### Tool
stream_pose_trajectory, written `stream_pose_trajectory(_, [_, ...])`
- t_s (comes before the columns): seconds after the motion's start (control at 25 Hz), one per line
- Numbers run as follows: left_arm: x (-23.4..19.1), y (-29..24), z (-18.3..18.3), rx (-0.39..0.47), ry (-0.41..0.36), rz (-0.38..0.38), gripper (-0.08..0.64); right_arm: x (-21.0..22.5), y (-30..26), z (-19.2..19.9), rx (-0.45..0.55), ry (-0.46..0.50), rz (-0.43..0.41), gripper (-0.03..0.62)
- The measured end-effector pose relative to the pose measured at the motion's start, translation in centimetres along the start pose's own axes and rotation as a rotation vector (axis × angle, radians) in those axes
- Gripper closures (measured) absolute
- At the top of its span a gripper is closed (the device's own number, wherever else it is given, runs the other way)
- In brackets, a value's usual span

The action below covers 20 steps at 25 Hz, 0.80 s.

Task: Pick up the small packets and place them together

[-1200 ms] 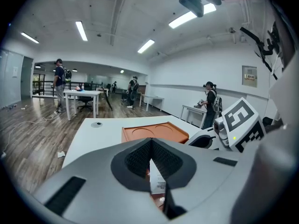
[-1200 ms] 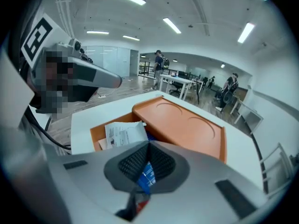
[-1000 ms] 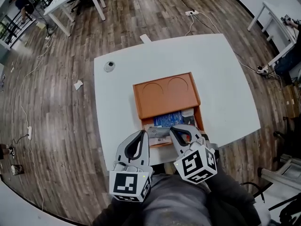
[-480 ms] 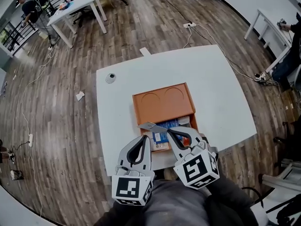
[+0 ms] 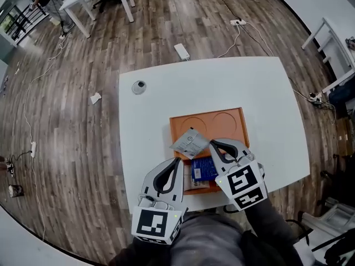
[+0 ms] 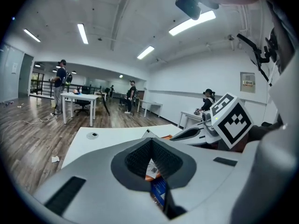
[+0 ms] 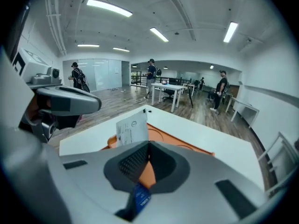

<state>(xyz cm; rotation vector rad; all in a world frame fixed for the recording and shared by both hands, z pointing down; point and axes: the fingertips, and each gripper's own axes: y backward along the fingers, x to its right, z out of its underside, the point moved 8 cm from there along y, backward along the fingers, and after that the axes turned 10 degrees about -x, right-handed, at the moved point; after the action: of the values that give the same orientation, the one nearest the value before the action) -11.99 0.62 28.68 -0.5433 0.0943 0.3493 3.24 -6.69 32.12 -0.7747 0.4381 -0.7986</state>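
Note:
An orange tray lies on the white table. My right gripper is shut on the corner of a silver-grey packet, which hangs above the tray's left side. In the right gripper view the packet sticks up from the closed tips. A blue packet lies in the tray's near end, under the right gripper, with a pale packet beside it. My left gripper is shut and empty, its tips at the tray's near left corner.
A small round grey object sits near the table's far left corner. The tray's far half holds two round recesses. A white power strip and cables lie on the wooden floor. People and desks stand far behind.
My right gripper has lifted the silver-grey packet out of the tray's near end and carried it up and away from me. The left gripper has stayed beside the tray.

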Motion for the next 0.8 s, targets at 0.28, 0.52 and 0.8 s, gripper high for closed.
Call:
stream_pose_trajectory(0.28, [-2.8, -2.2, 0.2, -0.044, 0.037, 0.02, 0.56, 1.9, -3.5, -1.0, -0.073, -0.049, 0.025, 0.586])
stream_pose_trajectory(0.52, [-3.8, -3.0, 0.5, -0.05, 0.05, 0.034, 0.56, 2.5, -4.7, -0.3, -0.126, -0.068, 0.085, 0.491])
stream_pose_trajectory(0.8, [-3.6, -2.4, 1.0, -0.051, 0.034, 0.021, 0.56, 2.2, -3.4, 0.7, -0.072, -0.085, 0.136, 0.491])
